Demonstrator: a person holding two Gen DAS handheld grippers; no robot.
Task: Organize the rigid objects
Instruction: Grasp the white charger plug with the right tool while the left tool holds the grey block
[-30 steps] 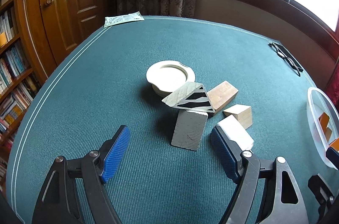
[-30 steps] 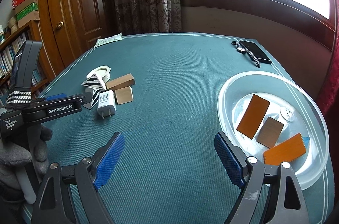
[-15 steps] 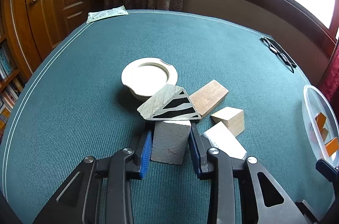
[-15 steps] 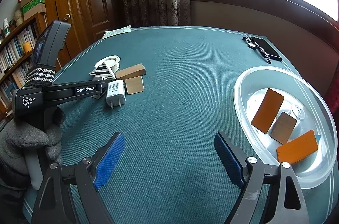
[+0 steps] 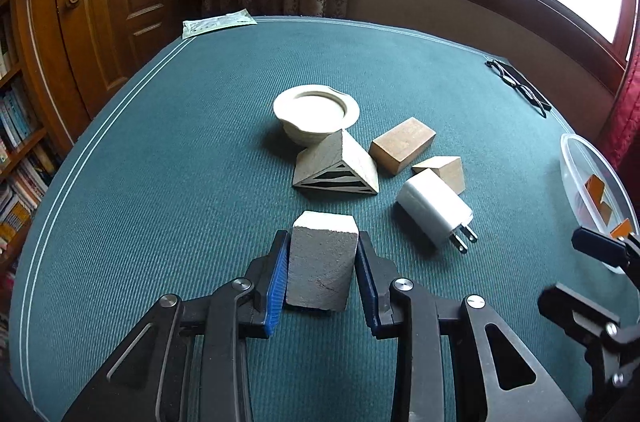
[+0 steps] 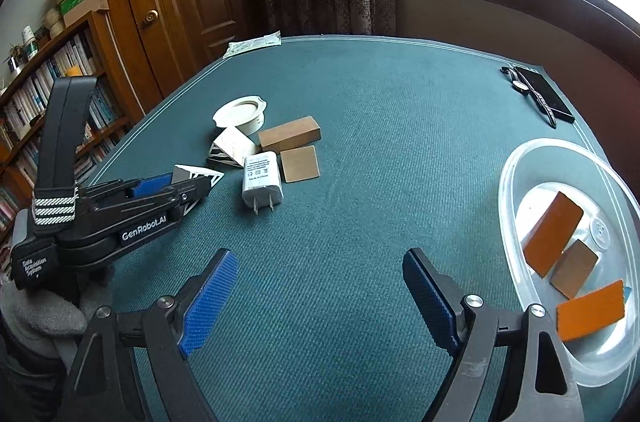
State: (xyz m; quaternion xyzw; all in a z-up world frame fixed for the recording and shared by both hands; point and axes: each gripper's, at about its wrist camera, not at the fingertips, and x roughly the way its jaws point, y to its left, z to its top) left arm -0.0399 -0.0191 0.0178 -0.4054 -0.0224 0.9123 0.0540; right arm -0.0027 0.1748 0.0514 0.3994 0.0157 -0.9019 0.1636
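Note:
My left gripper (image 5: 322, 254) is shut on a grey stone-like block (image 5: 320, 262), its blue pads pressed on both sides. In the right wrist view the same gripper (image 6: 200, 184) shows from the side, held by a gloved hand, with the block (image 6: 196, 176) showing a striped face. Beyond lie a grey triangular prism (image 5: 340, 170), a white round dish (image 5: 316, 110), a brown wooden block (image 5: 402, 144), a small wooden cube (image 5: 442, 170) and a white plug charger (image 5: 434, 218). My right gripper (image 6: 320, 286) is open above bare cloth, its jaws closing with nothing between them.
A clear plastic bowl (image 6: 508, 182) at the right holds orange and brown pieces. A phone and watch (image 6: 540, 94) and glasses (image 5: 516, 82) lie at the far right edge, and a paper packet (image 5: 218, 22) at the far edge. A bookshelf and a door stand left of the green-covered table.
My left gripper closed on the grey block and drew it back from under the prism, which now rests flat on the cloth. The right gripper shifted sideways and its jaws narrowed slightly.

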